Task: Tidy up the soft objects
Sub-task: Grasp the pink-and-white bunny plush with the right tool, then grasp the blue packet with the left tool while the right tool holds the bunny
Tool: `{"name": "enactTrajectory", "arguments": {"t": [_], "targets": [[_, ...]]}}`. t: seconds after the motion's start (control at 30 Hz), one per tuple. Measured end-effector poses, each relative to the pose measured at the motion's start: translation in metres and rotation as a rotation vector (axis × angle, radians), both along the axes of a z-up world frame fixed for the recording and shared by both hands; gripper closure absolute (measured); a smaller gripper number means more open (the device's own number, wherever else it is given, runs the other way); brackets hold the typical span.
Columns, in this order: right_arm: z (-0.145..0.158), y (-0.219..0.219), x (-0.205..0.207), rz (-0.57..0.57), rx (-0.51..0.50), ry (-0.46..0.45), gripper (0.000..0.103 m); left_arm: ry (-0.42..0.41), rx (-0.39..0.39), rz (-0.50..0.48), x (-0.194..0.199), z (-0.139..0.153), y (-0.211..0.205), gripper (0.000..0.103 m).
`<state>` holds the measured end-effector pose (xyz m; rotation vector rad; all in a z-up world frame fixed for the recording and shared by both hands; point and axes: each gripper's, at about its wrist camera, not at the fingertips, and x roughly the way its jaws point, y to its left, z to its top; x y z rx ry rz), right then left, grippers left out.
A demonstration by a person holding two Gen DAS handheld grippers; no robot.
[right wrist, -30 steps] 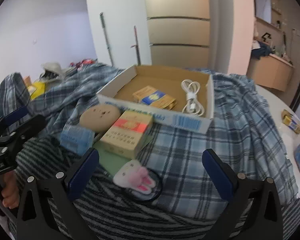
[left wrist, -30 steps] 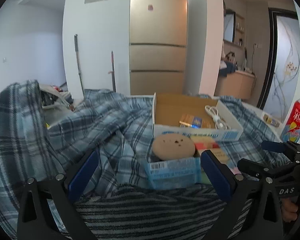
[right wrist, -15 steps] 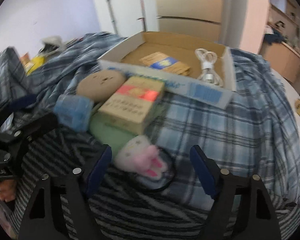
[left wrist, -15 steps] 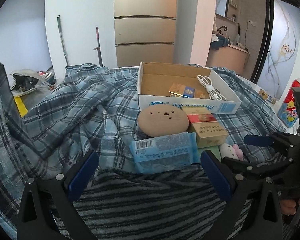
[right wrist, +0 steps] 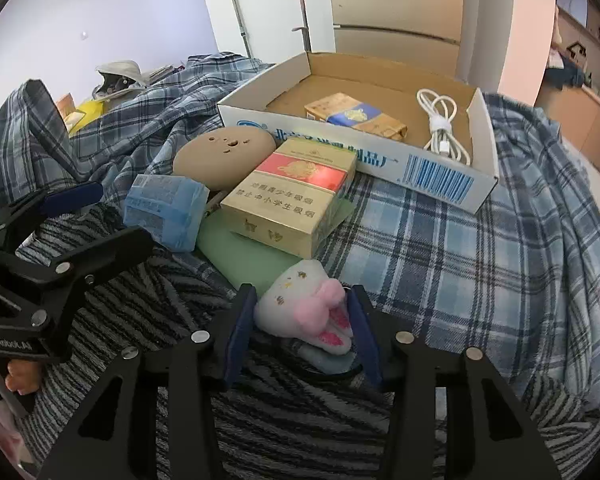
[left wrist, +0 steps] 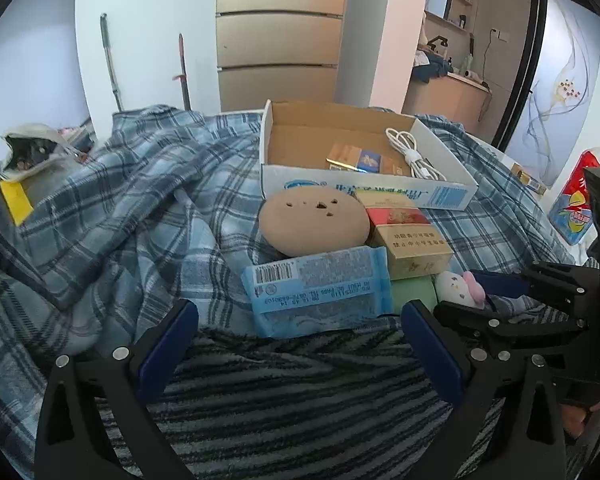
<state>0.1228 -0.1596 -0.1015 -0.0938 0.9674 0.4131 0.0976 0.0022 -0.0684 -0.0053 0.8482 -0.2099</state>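
Note:
A white plush bunny (right wrist: 300, 304) with pink ears lies on the striped cloth (right wrist: 300, 412), over a dark ring. My right gripper (right wrist: 302, 320) is closing, and its blue pads touch the bunny on both sides. The left wrist view shows the same grip, the right gripper (left wrist: 466, 294) around the bunny (left wrist: 458, 286). My left gripper (left wrist: 298, 316) stands open just short of a blue tissue pack (left wrist: 320, 292), touching nothing. Behind the pack lie a tan round plush (left wrist: 314, 220), a gold-and-red carton (left wrist: 404, 236) and a green pad (left wrist: 414, 294).
An open cardboard box (left wrist: 364, 188) behind the pile holds a small packet and a coiled white cable (right wrist: 440, 120). Rumpled blue plaid fabric (left wrist: 132, 208) covers the surface. A red bottle (left wrist: 576, 204) stands at the far right. A person's fingers (right wrist: 18, 376) hold the left gripper.
Both grippers have tipped downward and come closer to the pile. The right jaws went from wide open to closed around the plush bunny. The left jaws stayed wide.

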Motion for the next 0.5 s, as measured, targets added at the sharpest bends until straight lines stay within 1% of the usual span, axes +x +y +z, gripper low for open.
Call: {"name": "enactTrajectory", "arguments": {"t": [0.07, 0.13, 0.23, 0.3, 0.43, 0.5], "targets": [[0.002, 0.002, -0.003, 0.007, -0.009, -0.024, 0.064, 0.013, -0.011, -0.01, 0.002, -0.002, 0.0, 0.0], [0.004, 0.003, -0.004, 0.014, -0.009, -0.038, 0.067, 0.007, -0.014, -0.014, 0.001, -0.001, -0.001, 0.0], [0.008, -0.001, -0.005, -0.002, 0.008, -0.054, 0.069, -0.023, -0.022, -0.03, -0.004, 0.004, -0.002, 0.0], [0.014, -0.004, -0.007, -0.018, 0.036, -0.093, 0.07, -0.039, -0.015, -0.037, -0.007, 0.006, -0.004, 0.0], [0.026, -0.012, -0.012, -0.046, 0.071, -0.169, 0.07, -0.02, -0.009, -0.044, -0.004, 0.007, -0.006, 0.0], [0.03, -0.015, -0.014, -0.063, 0.079, -0.197, 0.07, -0.027, -0.021, -0.02, -0.001, 0.011, -0.006, 0.0]]}}
